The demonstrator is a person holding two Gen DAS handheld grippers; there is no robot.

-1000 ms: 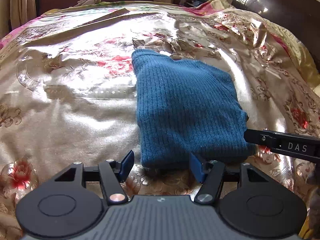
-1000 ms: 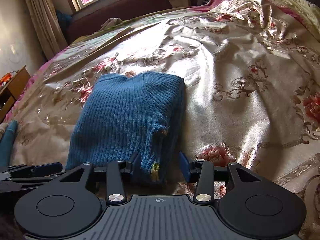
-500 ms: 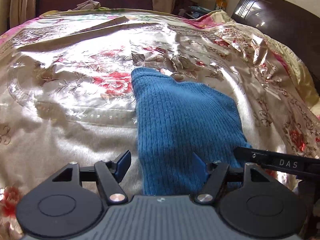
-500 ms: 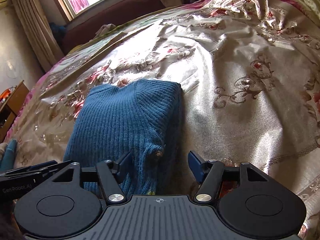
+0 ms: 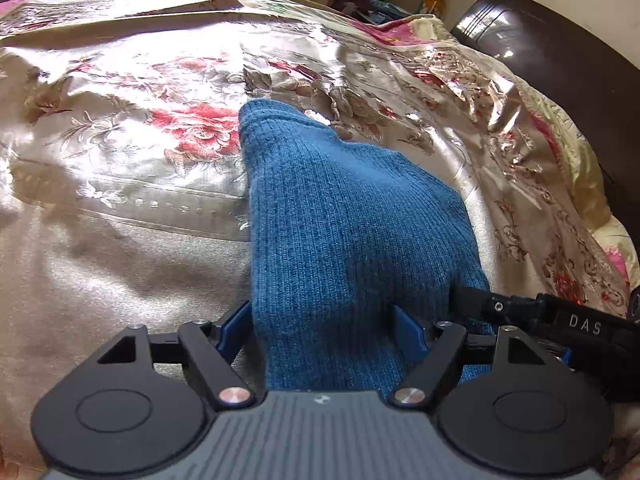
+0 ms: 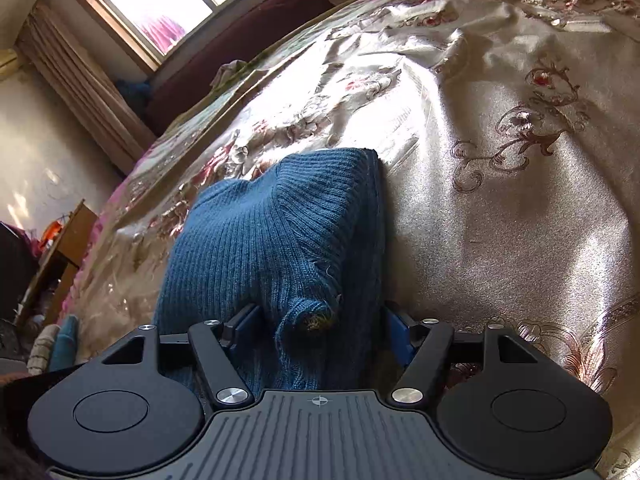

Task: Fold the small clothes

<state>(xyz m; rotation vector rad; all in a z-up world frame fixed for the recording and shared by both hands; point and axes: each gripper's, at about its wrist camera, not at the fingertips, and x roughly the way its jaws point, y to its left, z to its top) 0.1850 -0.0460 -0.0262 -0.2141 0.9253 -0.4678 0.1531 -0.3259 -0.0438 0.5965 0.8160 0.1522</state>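
Observation:
A blue ribbed knit sweater (image 5: 344, 220) lies folded on the floral satin bedspread (image 5: 120, 240). My left gripper (image 5: 322, 330) is low over the sweater's near left edge. Its jaws are opening, with the knit between the blue pads and not pinched. My right gripper (image 6: 320, 324) straddles the near right edge, where a bunched bit of knit (image 6: 316, 316) sticks up. Its jaws are opening too and the pads stand off the cloth. In the left wrist view, a black finger of the right gripper (image 5: 560, 320) pokes in against the sweater's right side.
A dark wooden headboard (image 5: 560, 60) bounds the bed on the right. Past the far side are a window (image 6: 160, 4), a curtain (image 6: 80, 80) and a dark red sofa back (image 6: 248, 52). Wooden furniture (image 6: 60, 248) stands off the bed's left side.
Both grippers have moved forward and down over the sweater's near edge, and their jaws have widened. The right one has rolled, tilting its view. The sweater has stayed flat on the bed.

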